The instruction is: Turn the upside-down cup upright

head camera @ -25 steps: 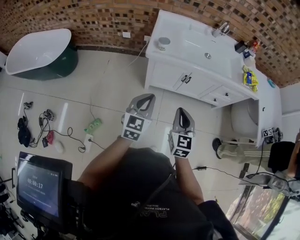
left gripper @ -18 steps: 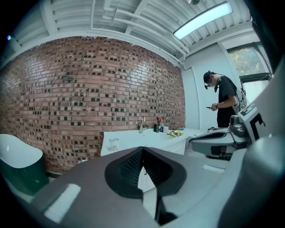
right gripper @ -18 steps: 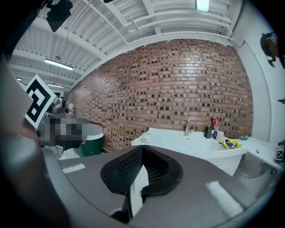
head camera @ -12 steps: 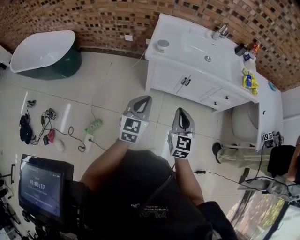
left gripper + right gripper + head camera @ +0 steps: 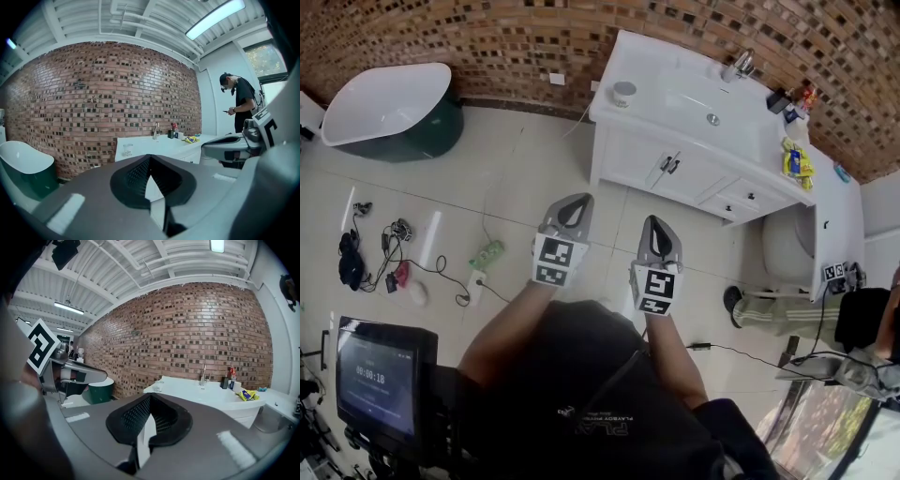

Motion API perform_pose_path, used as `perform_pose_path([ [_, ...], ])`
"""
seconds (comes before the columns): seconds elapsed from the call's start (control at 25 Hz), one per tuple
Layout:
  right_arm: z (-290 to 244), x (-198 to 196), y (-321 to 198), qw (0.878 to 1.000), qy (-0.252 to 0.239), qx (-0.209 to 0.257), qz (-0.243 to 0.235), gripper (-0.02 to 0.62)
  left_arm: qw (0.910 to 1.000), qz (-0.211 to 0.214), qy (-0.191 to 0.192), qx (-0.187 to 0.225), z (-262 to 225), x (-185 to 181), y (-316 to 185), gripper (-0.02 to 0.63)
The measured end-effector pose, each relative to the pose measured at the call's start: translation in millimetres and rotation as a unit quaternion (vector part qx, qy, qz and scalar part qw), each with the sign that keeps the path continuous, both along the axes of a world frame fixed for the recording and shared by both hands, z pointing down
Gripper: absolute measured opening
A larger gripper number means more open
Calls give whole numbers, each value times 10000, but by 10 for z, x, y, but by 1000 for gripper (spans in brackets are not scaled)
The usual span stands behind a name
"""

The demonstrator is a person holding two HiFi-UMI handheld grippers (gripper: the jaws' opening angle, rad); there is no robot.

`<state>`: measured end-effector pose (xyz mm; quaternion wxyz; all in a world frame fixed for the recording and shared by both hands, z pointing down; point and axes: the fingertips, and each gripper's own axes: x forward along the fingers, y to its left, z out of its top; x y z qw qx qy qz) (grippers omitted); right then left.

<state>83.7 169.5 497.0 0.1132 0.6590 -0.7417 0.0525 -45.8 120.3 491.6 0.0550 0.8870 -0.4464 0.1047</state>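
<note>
Left gripper (image 5: 573, 206) and right gripper (image 5: 659, 232) are held side by side, out in front of the person, above the tiled floor (image 5: 497, 178). They are near each other but not touching. Both point toward the white vanity (image 5: 675, 164) and tilt slightly down.

In the left gripper view the jaws are pressed together along one seam, with nothing between them. The right gripper view shows the same: jaws closed tight and empty. Neither gripper holds anything.

The cup (image 5: 623, 91) stands on the left end of the vanity top, near the front corner and well apart from both grippers. It is left of the sink basin (image 5: 698, 94) and the faucet (image 5: 738, 64). The left gripper view shows it as a small clear glass on the counter, just above the closed jaw tips. It is too small to tell which way up it is, and nothing touches it.

Small bottles (image 5: 795, 97) and a yellow packet (image 5: 797, 157) sit at the right end of the counter. The brick wall (image 5: 487, 37) runs behind the vanity. A white tub with a dark green outside (image 5: 389, 108) stands against it to the left.

Loose cables (image 5: 375, 248) and a green power strip (image 5: 486, 253) lie on the floor at the left. A small monitor (image 5: 380, 370) is mounted at the lower left, close to the person's body.

A toilet (image 5: 787, 244) is to the right of the vanity. In the left gripper view a second person (image 5: 241, 101) in dark clothes stands at the far right, head bent toward something in their hands.
</note>
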Motion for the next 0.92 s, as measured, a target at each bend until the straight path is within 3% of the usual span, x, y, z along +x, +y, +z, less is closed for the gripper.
perform_pose_path([
  [0.92,-159,-54,74,9995,-1,329,-13,12,9998,105,-130,70,-57,26,102,-2],
])
